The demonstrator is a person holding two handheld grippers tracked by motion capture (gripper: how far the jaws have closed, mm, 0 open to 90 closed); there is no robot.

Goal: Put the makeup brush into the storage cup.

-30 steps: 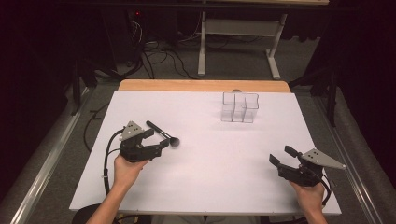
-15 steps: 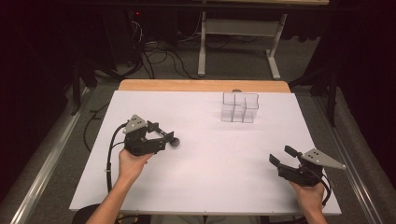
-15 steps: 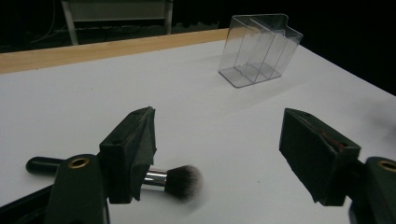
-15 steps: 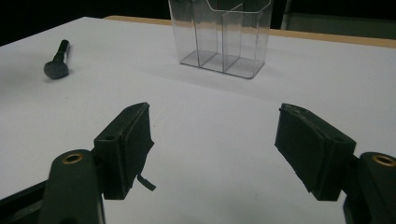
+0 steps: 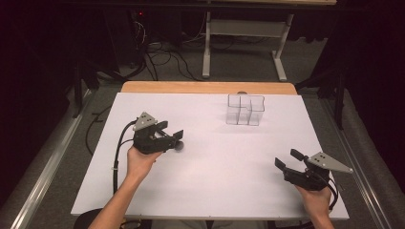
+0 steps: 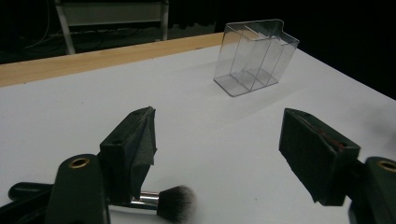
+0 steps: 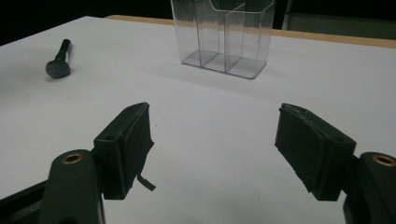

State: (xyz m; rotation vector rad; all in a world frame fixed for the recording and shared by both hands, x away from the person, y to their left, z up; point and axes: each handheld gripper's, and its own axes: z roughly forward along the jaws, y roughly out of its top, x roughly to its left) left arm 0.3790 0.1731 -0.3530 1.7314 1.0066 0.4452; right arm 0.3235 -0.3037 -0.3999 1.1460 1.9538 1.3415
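Brush on the bench, both jaws wide

Left hand-held gripper (image 5: 177,138) hangs open, empty, apparently just over the makeup brush (image 6: 163,201), well left of the clear organizer (image 5: 245,109); right hand-held gripper (image 5: 287,160), open and empty, sits right of it.

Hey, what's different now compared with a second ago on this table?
The left hand-held gripper has shifted toward the middle of the table, over the makeup brush, jaws open, brush not gripped. The brush lies where it did. The right hand-held gripper, also open, and the clear organizer stayed put.
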